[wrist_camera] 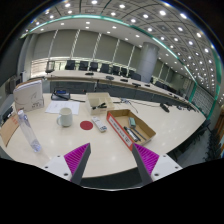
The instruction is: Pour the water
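Bottle (29,131) left on table (180,125), untouched; cup (66,117) beyond. Gripper (112,160) spread wide, pinching nothing. Approach step, probably. Next: swing left, line up fingers (77,157) round bottle.

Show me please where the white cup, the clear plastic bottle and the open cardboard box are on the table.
white cup (66,117), gripper view, middle of its side wall
clear plastic bottle (30,132), gripper view, middle of its body
open cardboard box (146,127), gripper view, its right rim
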`<state>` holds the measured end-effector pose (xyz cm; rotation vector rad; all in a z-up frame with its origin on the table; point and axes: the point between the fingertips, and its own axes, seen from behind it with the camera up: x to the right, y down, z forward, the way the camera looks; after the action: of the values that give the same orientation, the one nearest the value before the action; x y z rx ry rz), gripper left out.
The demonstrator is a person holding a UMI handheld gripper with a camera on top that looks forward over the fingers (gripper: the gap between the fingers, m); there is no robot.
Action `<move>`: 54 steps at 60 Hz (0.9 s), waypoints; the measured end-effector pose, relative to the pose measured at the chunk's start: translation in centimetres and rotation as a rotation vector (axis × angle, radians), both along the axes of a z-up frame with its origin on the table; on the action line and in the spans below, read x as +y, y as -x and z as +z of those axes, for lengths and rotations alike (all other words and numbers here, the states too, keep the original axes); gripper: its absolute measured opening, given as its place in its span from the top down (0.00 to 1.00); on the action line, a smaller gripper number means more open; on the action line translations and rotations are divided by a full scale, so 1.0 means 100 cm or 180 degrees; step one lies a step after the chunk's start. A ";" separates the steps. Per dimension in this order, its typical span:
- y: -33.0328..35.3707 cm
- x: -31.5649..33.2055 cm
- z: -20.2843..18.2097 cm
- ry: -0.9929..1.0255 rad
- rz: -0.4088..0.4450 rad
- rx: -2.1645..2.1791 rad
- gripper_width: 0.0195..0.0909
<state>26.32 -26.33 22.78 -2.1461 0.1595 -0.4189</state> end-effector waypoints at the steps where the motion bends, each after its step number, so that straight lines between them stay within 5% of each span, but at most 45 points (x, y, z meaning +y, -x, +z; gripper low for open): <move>1: 0.004 -0.003 -0.001 0.0000 0.0003 0.0004 0.07; 14: 0.069 -0.003 -0.024 0.0052 0.0221 0.0087 0.07; 42: 0.321 0.060 -0.115 -0.0166 0.1283 0.0630 0.07; 54: 0.362 0.122 -0.135 -0.0424 0.1273 0.0704 0.07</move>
<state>-9.88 -14.08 9.32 -2.0247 -0.1155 0.0596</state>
